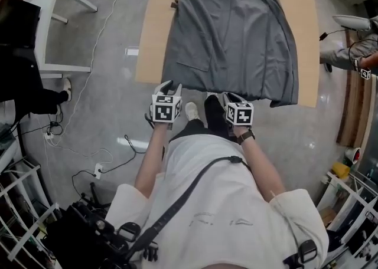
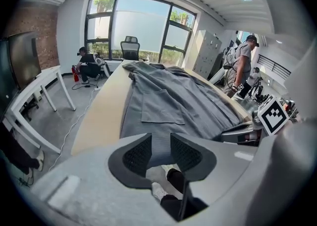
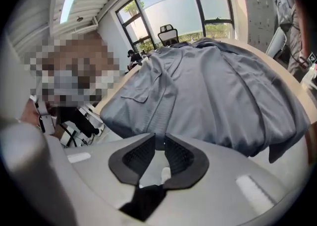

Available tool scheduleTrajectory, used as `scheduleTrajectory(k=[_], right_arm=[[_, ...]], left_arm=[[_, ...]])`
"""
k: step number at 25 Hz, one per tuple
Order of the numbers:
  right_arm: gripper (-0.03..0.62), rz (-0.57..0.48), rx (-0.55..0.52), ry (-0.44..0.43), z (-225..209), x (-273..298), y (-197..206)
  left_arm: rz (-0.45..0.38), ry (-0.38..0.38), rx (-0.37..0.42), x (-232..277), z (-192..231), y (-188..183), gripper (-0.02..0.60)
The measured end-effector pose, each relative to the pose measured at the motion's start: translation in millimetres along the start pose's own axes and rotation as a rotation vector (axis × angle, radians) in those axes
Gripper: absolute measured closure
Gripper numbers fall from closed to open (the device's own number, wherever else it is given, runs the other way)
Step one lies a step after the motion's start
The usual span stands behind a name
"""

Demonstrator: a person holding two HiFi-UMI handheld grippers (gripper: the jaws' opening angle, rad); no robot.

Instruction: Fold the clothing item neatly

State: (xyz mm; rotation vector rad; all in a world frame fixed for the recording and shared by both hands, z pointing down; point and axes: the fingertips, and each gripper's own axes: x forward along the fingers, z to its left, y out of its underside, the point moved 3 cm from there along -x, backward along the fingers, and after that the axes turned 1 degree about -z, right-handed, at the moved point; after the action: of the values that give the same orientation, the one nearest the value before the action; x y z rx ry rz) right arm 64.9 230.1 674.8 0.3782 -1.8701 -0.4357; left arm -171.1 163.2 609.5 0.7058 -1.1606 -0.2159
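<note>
A grey garment lies spread flat on the light wooden table, its hem hanging over the near edge. Both grippers hover just short of that hem, off the table's near edge. My left gripper points at the hem's left part, its jaws apart and empty. My right gripper is near the hem's middle, with a narrow gap between its pads and no cloth in it. In the left gripper view the garment with its chest pocket lies beyond the open jaws. The right gripper view shows the garment ahead of the jaws.
A white table frame stands at the left, with cables on the floor. My shoes are below the table edge. An office chair stands at the table's far end. A person stands at the right, another sits far left.
</note>
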Motion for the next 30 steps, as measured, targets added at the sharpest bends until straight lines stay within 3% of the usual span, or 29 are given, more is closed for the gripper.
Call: scheduleTrajectory(k=[4, 8, 14, 19, 23, 30], right_arm=[[0.536, -0.091, 0.032, -0.041, -13, -6, -41], [0.536, -0.192, 0.016, -0.049, -33, -2, -109], [0.536, -0.333, 0.039, -0.085, -60, 6, -223], [0.536, -0.364, -0.002, -0.153, -69, 31, -298], [0.528, -0.325, -0.014, -0.186, -66, 62, -328], [0.520, -0.281, -0.014, -0.131, -73, 113, -362]], left_arm=[[0.010, 0.004, 0.012, 12, -7, -14, 0.456], [0.002, 0.009, 0.048, 27, -17, -45, 0.456], [-0.034, 0.018, 0.123, 68, -27, -140, 0.456], [-0.055, 0.049, 0.211, 117, -28, -248, 0.456], [-0.080, 0.029, 0.234, 154, -12, -327, 0.456], [-0.050, 0.045, 0.263, 226, 15, -420, 0.456]])
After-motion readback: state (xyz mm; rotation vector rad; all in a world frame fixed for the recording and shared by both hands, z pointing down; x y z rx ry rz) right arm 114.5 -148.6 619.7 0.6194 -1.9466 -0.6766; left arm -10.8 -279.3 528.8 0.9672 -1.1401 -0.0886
